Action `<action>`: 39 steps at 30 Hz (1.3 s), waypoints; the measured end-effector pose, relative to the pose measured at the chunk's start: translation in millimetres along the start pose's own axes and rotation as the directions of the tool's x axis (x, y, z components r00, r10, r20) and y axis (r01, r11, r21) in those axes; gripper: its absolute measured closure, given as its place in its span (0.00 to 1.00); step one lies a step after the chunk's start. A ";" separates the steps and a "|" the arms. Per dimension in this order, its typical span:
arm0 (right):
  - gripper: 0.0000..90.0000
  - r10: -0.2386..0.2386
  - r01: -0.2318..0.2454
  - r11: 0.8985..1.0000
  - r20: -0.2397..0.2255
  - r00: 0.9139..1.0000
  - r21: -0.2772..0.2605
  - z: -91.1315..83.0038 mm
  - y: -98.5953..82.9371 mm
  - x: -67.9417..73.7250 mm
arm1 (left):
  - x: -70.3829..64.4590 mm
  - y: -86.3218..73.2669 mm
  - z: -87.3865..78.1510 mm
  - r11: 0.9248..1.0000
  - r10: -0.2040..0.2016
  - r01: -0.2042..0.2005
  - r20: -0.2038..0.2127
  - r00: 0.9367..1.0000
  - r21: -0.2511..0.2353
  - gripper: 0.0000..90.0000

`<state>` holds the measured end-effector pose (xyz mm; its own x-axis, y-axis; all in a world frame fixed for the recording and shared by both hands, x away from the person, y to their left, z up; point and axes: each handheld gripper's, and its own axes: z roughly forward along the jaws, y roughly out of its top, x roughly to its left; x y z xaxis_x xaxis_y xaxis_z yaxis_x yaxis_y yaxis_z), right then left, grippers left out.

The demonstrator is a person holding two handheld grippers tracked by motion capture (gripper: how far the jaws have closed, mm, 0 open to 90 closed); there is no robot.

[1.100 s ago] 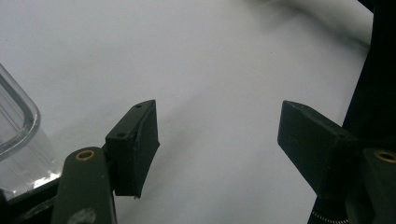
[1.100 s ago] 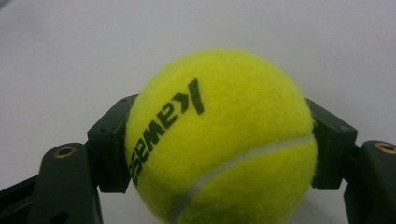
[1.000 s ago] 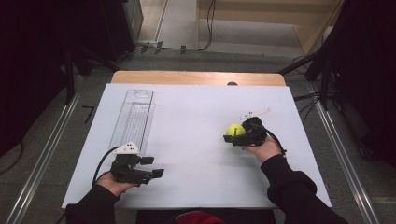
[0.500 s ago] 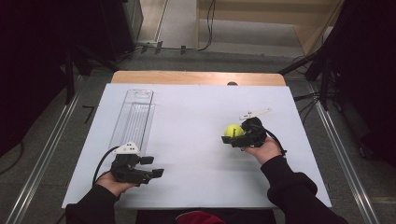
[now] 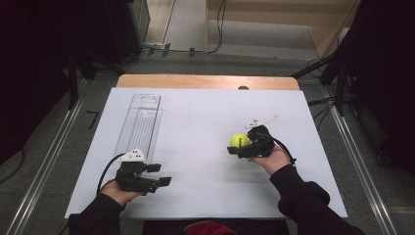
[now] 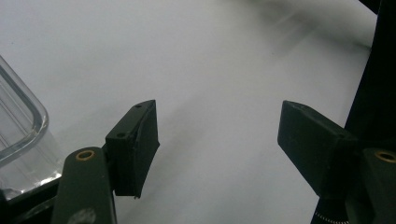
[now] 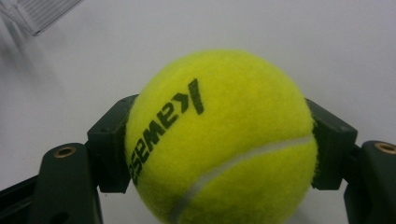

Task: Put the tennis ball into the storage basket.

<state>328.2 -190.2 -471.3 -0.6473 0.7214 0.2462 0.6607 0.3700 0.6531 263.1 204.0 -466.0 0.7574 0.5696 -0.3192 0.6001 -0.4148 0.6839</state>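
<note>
A yellow tennis ball (image 5: 240, 140) with black lettering sits between the jaws of my right gripper (image 5: 238, 146) at the table's right middle. In the right gripper view the ball (image 7: 219, 140) is pressed by both pads (image 7: 112, 149), so this gripper (image 7: 219, 154) is shut on it. My left gripper (image 5: 157, 175) rests near the front left of the white table (image 5: 195, 122), jaws wide apart with nothing between them (image 6: 217, 144). A long clear plastic tube container (image 5: 141, 125) lies just beyond the left gripper; its rounded end (image 6: 18, 135) shows at the left of the left gripper view.
The white sheet ends at a wooden table edge (image 5: 205, 82) at the back. Metal rails (image 5: 357, 161) run along both sides of the table. Cables lie on the floor (image 5: 195, 49) behind.
The right gripper with the ball has shifted very slightly; the left gripper has stayed still.
</note>
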 end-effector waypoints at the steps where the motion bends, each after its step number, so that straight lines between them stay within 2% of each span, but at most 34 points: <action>1: 0.26 0.000 0.000 1.000 -0.004 1.000 0.000 0.5 0.2 1.2 | -0.1 0.1 -0.1 1.000 0.002 -0.002 -0.002 1.000 0.003 0.33; 18: 0.26 -0.037 0.038 0.999 -0.050 0.998 0.021 11.7 3.9 20.6 | -0.9 0.2 0.1 1.000 0.008 -0.008 -0.001 1.000 0.004 0.33; 39: 0.26 -0.021 0.023 0.999 -0.083 0.996 0.024 14.0 10.8 36.8 | -0.3 0.0 0.1 1.000 0.009 -0.009 -0.001 1.000 0.005 0.33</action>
<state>316.9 -151.5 -465.2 -0.6904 0.6623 0.2910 0.6546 0.4007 0.6410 262.9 203.7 -466.0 0.7626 0.5663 -0.3127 0.5945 -0.4231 0.6837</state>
